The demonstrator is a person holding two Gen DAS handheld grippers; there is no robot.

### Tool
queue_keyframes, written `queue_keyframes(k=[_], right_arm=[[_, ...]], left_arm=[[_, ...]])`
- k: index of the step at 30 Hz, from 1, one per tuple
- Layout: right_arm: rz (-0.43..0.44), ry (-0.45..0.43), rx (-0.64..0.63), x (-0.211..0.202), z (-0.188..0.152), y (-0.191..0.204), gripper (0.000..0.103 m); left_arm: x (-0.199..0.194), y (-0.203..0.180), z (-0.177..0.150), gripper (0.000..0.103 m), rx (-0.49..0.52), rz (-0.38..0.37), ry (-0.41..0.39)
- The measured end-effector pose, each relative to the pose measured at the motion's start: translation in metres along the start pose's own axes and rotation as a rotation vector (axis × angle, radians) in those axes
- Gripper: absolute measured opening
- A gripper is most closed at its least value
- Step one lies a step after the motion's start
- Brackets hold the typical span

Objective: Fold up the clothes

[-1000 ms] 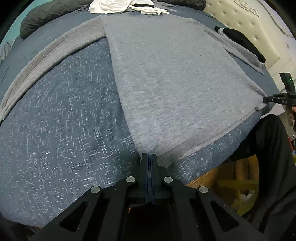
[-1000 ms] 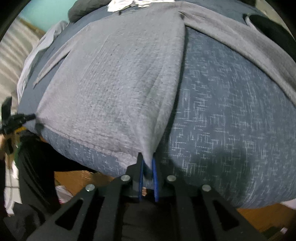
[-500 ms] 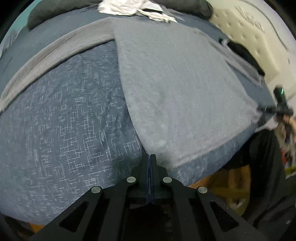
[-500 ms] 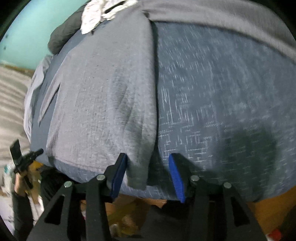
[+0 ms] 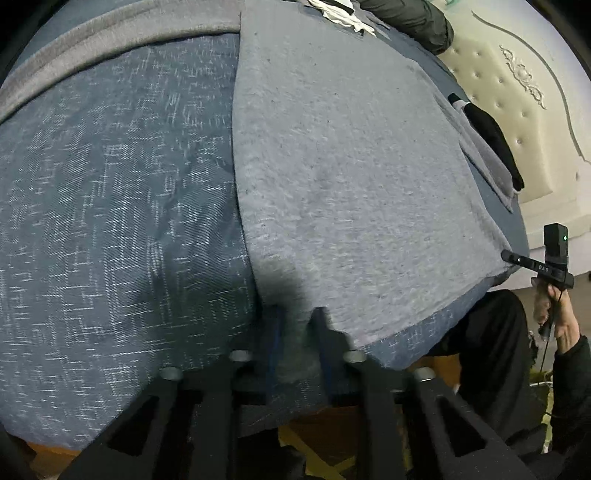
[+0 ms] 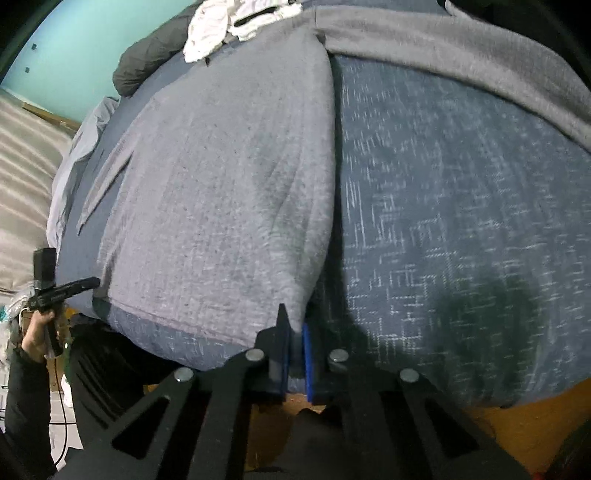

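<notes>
Grey shirt (image 6: 221, 203) corner now pinched; right claw (image 6: 294, 326) gaped half-second earlier.

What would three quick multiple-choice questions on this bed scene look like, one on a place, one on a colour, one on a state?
1. Where do the white clothes lie?
A. Beyond the far end of the grey garment
B. On the floor
C. Between the fingers of a gripper

2. What colour is the bedspread?
A. Red
B. Blue with white flecks
C. Plain green

3. How is the right gripper?
A. Wide open over bare bedding
B. Shut on the grey garment's near corner
C. Shut on a black sock

Answers:
1 A: the white heap sits at the top of the right wrist view, past the garment.
2 B: flecked blue fabric shows beside the garment.
3 B: its jaws have just been closing, and the corner is pinched between the blue pads.
</notes>
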State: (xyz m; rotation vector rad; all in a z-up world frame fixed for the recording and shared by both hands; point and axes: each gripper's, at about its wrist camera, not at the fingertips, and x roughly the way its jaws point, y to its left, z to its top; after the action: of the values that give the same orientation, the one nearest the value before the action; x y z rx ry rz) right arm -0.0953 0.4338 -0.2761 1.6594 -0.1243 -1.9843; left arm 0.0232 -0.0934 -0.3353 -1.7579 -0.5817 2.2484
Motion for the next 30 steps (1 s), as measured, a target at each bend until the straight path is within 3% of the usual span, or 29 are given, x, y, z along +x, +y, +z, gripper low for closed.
queue_keyframes(k=[8,17,20,24,26,30], right_arm=[[-0.003,-0.015,-0.036,-0.016,-0.003,-0.003,0.005],[-0.038,0.028,-0.007,0.014,-0.016,-0.017,0.005],[0.003,0.033,0.004,0.017,-0.014,-0.018,0.006],[0.024,0.026,0.035,0.014,-0.012,-0.023,0.016],[0.021,0.027,0.038,0.013,-0.011,-0.025,0.019],[0.033,0.030,0.062,0.019,-0.012,-0.029,0.020]], left_arm=[[-0.033,-0.003,-0.013,0.003,0.055,0.046,-0.022],[-0.030,0.004,-0.021,0.003,0.055,0.065,-0.012],[-0.030,0.004,-0.020,0.004,0.056,0.057,-0.010],[-0.031,0.007,-0.019,0.009,0.046,0.054,-0.004],[-0.028,0.012,-0.018,0.018,0.033,0.063,0.001],[-0.020,0.016,-0.017,0.021,-0.013,0.033,0.010]])
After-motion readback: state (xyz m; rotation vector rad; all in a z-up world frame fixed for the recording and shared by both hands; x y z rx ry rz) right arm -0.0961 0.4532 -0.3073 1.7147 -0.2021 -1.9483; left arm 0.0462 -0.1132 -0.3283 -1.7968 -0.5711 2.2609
